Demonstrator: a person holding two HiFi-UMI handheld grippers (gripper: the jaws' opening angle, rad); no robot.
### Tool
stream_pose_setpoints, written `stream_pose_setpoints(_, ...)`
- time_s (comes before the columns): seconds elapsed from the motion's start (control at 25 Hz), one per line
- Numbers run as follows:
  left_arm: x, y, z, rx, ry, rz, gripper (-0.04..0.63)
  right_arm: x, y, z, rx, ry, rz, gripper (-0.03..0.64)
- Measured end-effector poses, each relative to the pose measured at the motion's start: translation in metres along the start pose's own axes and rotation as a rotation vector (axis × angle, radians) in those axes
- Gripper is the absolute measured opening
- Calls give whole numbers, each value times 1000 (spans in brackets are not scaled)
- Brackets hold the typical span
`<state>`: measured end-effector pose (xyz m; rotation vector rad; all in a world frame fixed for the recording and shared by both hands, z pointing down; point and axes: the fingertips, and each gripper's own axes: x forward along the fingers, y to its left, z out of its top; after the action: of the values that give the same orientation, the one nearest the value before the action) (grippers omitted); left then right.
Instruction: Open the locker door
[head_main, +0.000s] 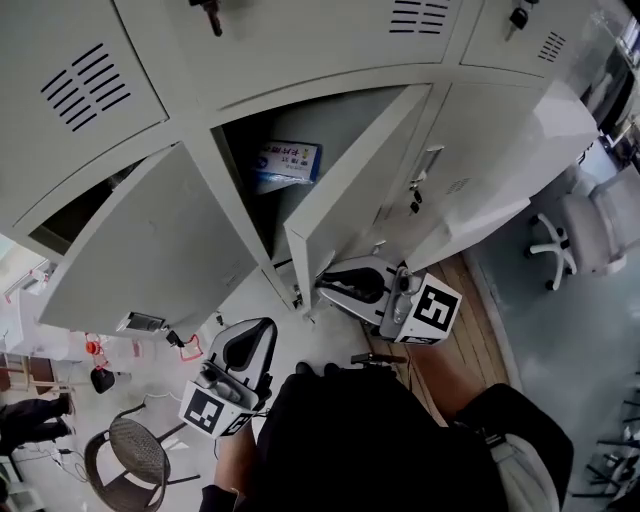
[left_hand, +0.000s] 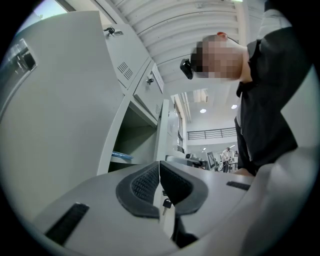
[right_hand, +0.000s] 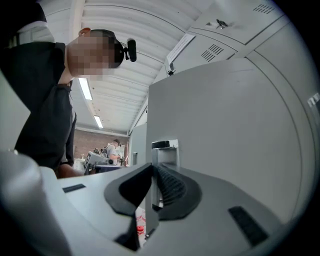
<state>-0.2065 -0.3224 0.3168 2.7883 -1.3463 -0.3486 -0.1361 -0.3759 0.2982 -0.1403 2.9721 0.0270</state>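
The middle locker's door (head_main: 350, 170) stands swung open, showing a blue and white box (head_main: 287, 165) inside. My right gripper (head_main: 323, 286) is at the door's lower free edge. In the right gripper view its jaws are shut on the door's edge (right_hand: 225, 130), just under the metal latch plate (right_hand: 164, 148). My left gripper (head_main: 262, 326) hangs lower and to the left, apart from the doors. Its dark pads (left_hand: 145, 182) meet with nothing between them. That view looks into the open compartment at the blue box (left_hand: 121, 156).
A second locker door (head_main: 150, 250) hangs open at the left. The locker to the right (head_main: 470, 170) is closed, and keys (head_main: 210, 15) hang in the upper doors. A white office chair (head_main: 575, 235) stands at the right and a wicker stool (head_main: 135, 455) at the lower left.
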Motion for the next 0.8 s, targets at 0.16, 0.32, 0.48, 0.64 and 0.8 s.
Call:
stream_pose_setpoints(0.16, 7, 3, 1, -35, -36, -30, 17, -10, 5, 0, 9, -1, 7, 46)
stream_pose_setpoints(0.32, 12, -4, -11, -69, -28, -63, 17, -21, 10, 3, 16, -31, 40, 49)
stream_pose_setpoints(0.48, 14, -9, -25, -90, -7, -67, 17, -34, 15, 4, 10, -38, 99, 49)
stream_pose_setpoints(0.64, 30, -22, -26, -67, -13, -31, 17, -54, 20, 5, 23, -43, 198, 49)
stream_pose_setpoints(0.8, 52, -38, -20, -45, -45, 31, 17, -81, 24, 7, 52, -35, 317, 48)
